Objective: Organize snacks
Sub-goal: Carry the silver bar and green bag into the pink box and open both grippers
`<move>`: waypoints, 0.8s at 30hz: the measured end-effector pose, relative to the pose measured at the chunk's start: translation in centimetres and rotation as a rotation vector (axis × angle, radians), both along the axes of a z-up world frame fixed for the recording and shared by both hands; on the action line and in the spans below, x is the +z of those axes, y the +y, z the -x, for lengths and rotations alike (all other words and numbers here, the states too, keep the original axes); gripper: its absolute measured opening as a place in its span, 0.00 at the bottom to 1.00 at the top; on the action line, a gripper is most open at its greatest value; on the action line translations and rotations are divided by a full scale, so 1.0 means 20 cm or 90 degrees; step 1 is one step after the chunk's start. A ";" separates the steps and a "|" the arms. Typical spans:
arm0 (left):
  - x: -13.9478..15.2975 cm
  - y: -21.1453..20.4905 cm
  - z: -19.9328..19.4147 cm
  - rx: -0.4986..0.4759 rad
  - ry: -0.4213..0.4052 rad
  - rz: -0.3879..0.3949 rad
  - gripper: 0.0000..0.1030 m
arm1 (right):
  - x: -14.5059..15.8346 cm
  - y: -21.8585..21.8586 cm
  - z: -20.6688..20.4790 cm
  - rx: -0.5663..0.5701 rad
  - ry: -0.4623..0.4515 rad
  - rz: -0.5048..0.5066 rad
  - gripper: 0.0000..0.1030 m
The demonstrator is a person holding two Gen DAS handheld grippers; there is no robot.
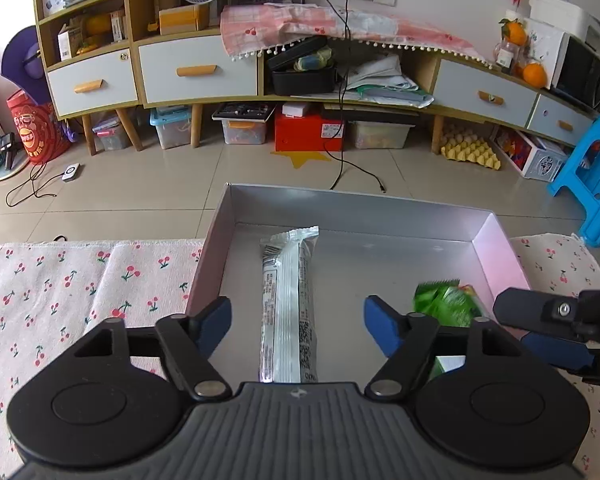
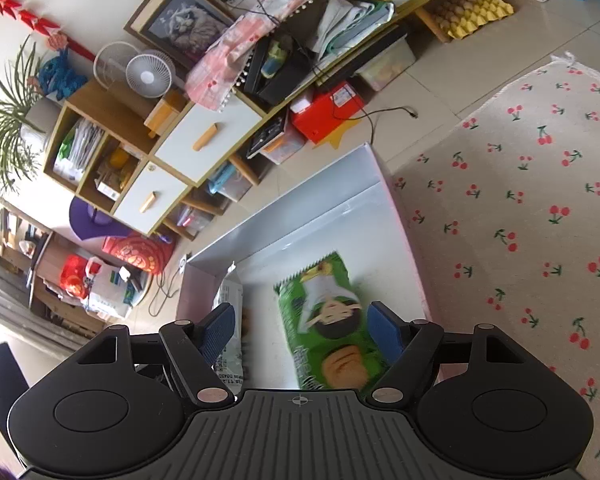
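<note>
A shallow silver-grey box [image 1: 340,196] sits on a cherry-print cloth [image 1: 60,280]. A long white-and-silver snack packet [image 1: 288,300] lies on the box floor, running away from me. My left gripper [image 1: 297,312] is open and straddles it, with both blue pads clear of the wrapper. A green snack packet [image 2: 324,308] lies in the same box [image 2: 284,216], slightly blurred. My right gripper [image 2: 300,314] is open over it, and its right pad overlaps the packet's edge in the picture. In the left wrist view the green packet [image 1: 444,304] lies by the box's right wall, next to a right gripper finger [image 1: 524,310].
The cloth [image 2: 520,200] spreads out on both sides of the box. Beyond it are a tiled floor with a loose black cable [image 1: 356,172], a long wooden cabinet [image 1: 196,68] with storage bins beneath, and a blue plastic stool [image 1: 592,184] at the right.
</note>
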State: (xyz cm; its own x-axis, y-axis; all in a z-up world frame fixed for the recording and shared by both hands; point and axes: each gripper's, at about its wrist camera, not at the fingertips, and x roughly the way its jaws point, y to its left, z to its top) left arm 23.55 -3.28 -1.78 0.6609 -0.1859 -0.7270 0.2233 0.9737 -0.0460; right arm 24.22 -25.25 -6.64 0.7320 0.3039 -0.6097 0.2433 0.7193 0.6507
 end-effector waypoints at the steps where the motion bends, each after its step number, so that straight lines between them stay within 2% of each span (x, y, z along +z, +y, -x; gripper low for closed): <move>1: 0.00 0.00 0.00 0.000 0.005 0.002 0.72 | 0.01 0.00 0.01 -0.002 0.002 0.000 0.73; 3: 0.02 0.00 0.02 0.000 0.012 0.001 0.72 | 0.03 0.00 0.03 -0.001 0.007 0.007 0.73; 16: 0.14 0.10 0.21 -0.002 0.007 -0.003 0.92 | 0.28 0.08 0.26 0.015 -0.003 0.073 0.82; 24: 0.14 0.19 0.38 -0.007 0.020 -0.006 0.96 | 0.35 0.15 0.41 0.038 0.002 0.097 0.84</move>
State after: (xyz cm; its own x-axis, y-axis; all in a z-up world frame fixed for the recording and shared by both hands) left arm 16.01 0.54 1.05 0.6356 -0.1863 -0.7492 0.2333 0.9714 -0.0436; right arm 15.96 -22.23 0.41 0.7135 0.2503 -0.6544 0.1998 0.8225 0.5324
